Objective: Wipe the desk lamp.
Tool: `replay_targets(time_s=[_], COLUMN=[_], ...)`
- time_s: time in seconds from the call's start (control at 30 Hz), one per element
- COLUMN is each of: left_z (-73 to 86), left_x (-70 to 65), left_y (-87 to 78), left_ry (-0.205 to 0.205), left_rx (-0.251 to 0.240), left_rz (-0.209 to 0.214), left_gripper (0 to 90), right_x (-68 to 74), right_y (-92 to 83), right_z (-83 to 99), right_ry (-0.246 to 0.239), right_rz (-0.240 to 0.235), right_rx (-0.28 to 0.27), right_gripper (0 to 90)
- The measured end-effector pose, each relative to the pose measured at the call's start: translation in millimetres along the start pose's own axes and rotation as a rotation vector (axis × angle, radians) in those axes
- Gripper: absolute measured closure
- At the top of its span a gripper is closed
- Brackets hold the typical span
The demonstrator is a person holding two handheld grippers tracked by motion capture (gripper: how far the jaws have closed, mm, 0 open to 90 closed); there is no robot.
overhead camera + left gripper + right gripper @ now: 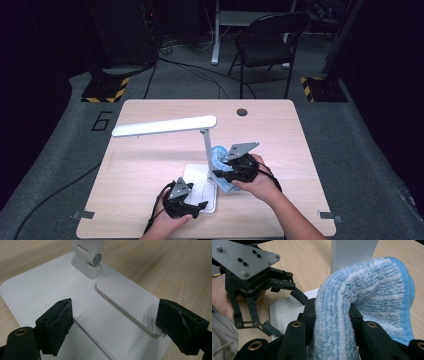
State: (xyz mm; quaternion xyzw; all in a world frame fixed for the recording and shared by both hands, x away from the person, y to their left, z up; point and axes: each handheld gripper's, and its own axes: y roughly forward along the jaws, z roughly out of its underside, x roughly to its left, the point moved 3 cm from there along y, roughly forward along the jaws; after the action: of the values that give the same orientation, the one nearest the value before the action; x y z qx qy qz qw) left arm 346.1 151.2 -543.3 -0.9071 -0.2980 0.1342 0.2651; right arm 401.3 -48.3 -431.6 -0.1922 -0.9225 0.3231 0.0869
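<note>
The left gripper (196, 206), jaws spread, straddles the front of the white lamp base (30, 290) without pinching it. Just beyond, the right gripper (218, 174) clamps a blue cloth (362, 302), pressed against the lamp post (206, 150) above the base.

We find the bench (150, 165) bare along its left edge and across the far strip, so tongs pass freely there. The lamp (205, 150) blocks the middle: its post (206, 147) stands upright near the near edge, and its long head (164, 126) reaches out over the bench towards the left edge, leaving room beneath it. The lamp base (30, 285) lies flat between our left tongs (115, 322), whose jaws stand wide over it. Our right tongs (220, 175) pinch a blue cloth (362, 302) just beside the post, crowding that gap. The right edge stays free.
</note>
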Motion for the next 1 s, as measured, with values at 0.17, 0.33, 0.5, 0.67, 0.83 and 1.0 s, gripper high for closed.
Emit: replay_targets(time_s=[0.17,0.33,0.5,0.67,0.83,1.0], left_z=[0.0,0.0,0.0,0.0,0.0,0.0], left_x=[0.0,0.1,0.1,0.1,0.1,0.1], left_y=[0.0,-0.1,-0.1,-0.1,-0.1,-0.1], left_ry=[0.000,0.003,0.003,0.003,0.003,0.003], left_rx=[0.000,0.002,0.002,0.002,0.002,0.002], left_rz=[0.000,0.000,0.000,0.001,0.000,-0.001], left_gripper=[14.2,14.2,14.2,14.2,14.2,14.2], right_x=[-0.3,-0.7,0.2,1.3,1.0,2.8], right_y=[-1.6,-5.9,-8.7,-11.1,-14.1,-18.6], right_z=[-2.8,-7.2,-12.7,-16.7,-21.4,-27.1], right_ry=[0.002,-0.010,-0.016,-0.010,-0.020,-0.017], right_rz=[-0.006,-0.005,0.000,0.005,0.010,0.015], right_rx=[0.003,0.005,-0.003,-0.003,-0.004,-0.008], right_gripper=[67.9,67.9,67.9,67.9,67.9,67.9])
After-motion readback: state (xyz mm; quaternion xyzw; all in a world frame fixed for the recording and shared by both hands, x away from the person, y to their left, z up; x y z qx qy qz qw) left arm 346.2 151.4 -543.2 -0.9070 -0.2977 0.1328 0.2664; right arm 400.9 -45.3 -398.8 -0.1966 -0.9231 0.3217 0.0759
